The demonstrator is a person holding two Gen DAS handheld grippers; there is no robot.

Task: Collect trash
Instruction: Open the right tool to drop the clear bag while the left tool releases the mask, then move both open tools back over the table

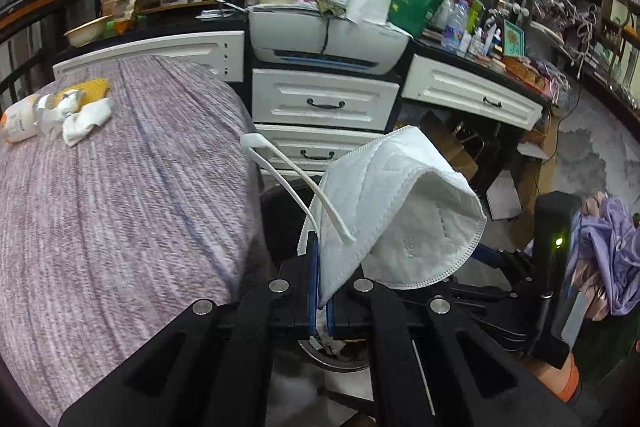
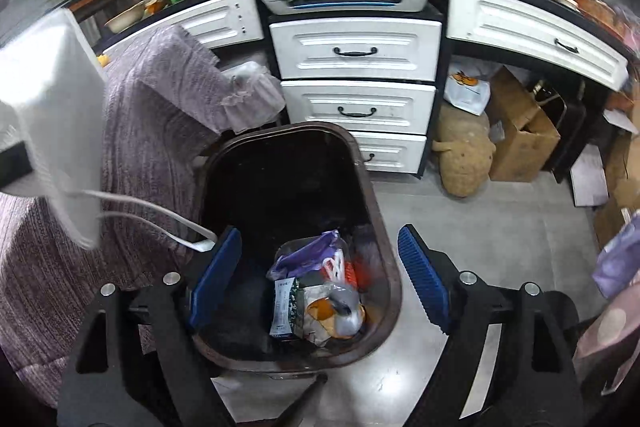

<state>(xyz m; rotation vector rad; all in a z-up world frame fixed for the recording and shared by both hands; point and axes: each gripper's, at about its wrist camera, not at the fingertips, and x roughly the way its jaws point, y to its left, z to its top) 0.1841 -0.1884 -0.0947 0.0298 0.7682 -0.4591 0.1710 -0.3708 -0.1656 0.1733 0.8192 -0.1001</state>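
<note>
Cloth, fibre and plastic by the bed

Soft matt quilted face mask point(image 1: 396, 211); rough woven purple bedspread point(image 1: 120, 187); glossy dark plastic trash bin point(image 2: 384, 227); ribbed blue rubbery pads point(image 2: 422, 275); smooth white painted drawers point(image 2: 356, 51).

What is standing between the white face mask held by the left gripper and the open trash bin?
Nothing visible. The left gripper is shut on the face mask, held in the air beside the trash bin. The bin's mouth is open, without lid, and the right gripper above it is open and empty.
</note>
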